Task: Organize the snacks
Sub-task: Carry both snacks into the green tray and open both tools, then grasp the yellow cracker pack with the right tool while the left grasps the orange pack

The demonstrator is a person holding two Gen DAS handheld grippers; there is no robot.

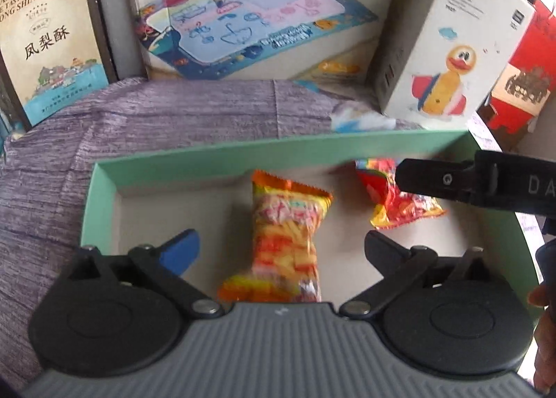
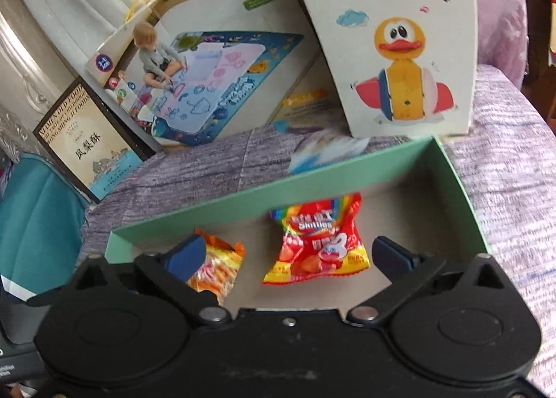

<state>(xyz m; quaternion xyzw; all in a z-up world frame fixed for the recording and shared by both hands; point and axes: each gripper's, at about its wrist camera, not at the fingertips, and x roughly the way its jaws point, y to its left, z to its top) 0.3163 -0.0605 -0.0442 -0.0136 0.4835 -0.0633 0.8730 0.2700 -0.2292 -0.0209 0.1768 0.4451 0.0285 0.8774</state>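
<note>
Orange snack packet (image 1: pixel 286 241) lying flat in green box (image 1: pixel 104 186), between wide-apart left gripper (image 1: pixel 281 247), likely just dropped; red packet (image 1: pixel 396 203) at two o'clock. From right wrist: red packet (image 2: pixel 318 241) centred between spread right gripper (image 2: pixel 288 255), orange one at nine o'clock
</note>
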